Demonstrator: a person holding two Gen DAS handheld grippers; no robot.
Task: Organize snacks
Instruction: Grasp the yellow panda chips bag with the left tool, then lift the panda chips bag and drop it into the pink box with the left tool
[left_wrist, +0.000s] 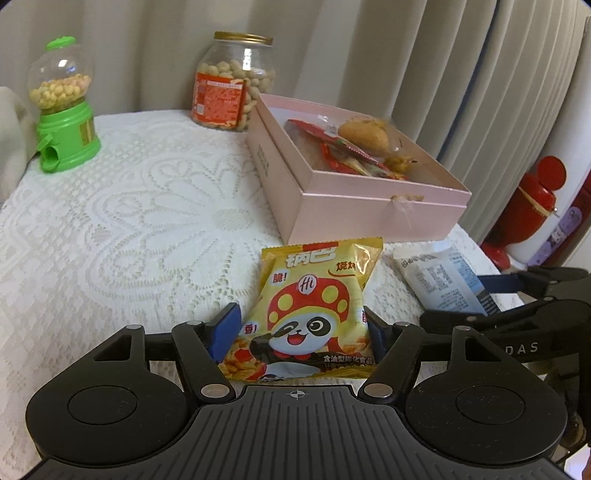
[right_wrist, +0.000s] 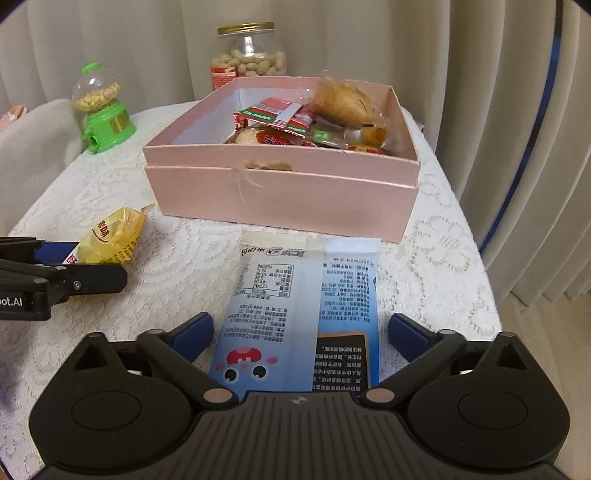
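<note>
White lace tablecloth (left_wrist: 140, 206), floral openwork, over a rounded tabletop; pleated pale curtains (left_wrist: 461, 74) behind.

Toward the back, pink cardboard box (right_wrist: 280, 188), rectangular, lid off, smooth matte walls, torn tape scrap on the front rim. Inside, crinkly red wrapped snacks (right_wrist: 273, 122) and a golden pastry in clear film (right_wrist: 343, 99). Behind the box, clear plastic jar of peanuts (left_wrist: 234, 85), gold screw lid, orange label. Further left, green toy candy dispenser (left_wrist: 64, 107) with a clear globe of yellow pellets.

Near edge, just in front of the box: glossy yellow snack packet (left_wrist: 314, 314), puffy, printed with a panda in a mushroom cap. Beside it, flat blue-and-white packet (right_wrist: 299, 317), printed back face up.

Left gripper (left_wrist: 299, 328) tilted down at the tabletop, blue pads pressing both sides of the yellow packet, clamped on it.

Right gripper (right_wrist: 299, 332) likewise tilted down, fingers spread wide, straddling the blue-and-white packet with gaps on both sides, not gripping.
</note>
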